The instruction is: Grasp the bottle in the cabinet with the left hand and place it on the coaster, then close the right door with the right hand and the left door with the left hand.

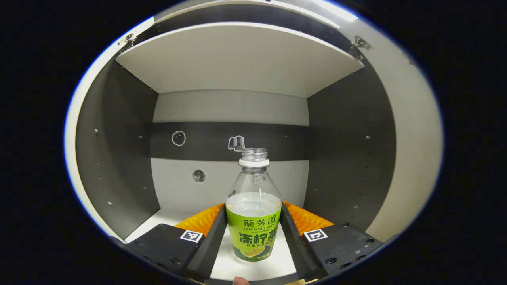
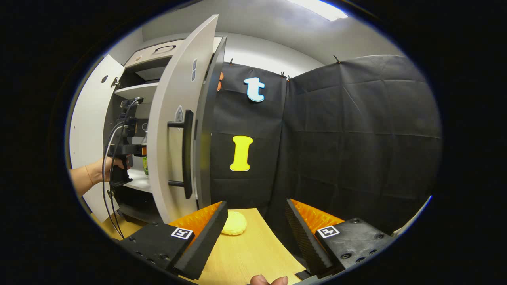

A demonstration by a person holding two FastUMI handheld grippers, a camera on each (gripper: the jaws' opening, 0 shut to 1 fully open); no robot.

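Left hand-held gripper (image 1: 253, 233) clenched on the lemon-tea bottle (image 1: 253, 213), upright on the cabinet's lower shelf (image 1: 166, 217). Right hand-held gripper (image 2: 256, 221) released above the table (image 2: 253, 253); yellow coaster (image 2: 234, 223) beyond; both doors open.

Uncapped clear bottle (image 1: 253, 209) with green label, upright on cabinet shelf (image 1: 174, 217), yellow coaster (image 2: 234, 223) on table, both doors open

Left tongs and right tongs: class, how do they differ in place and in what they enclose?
Left tongs reach into the grey cabinet; right tongs hang over the pale wooden table. Left tongs flank the clear green-labelled bottle; right tongs hold nothing. Both have fingers spread wide.
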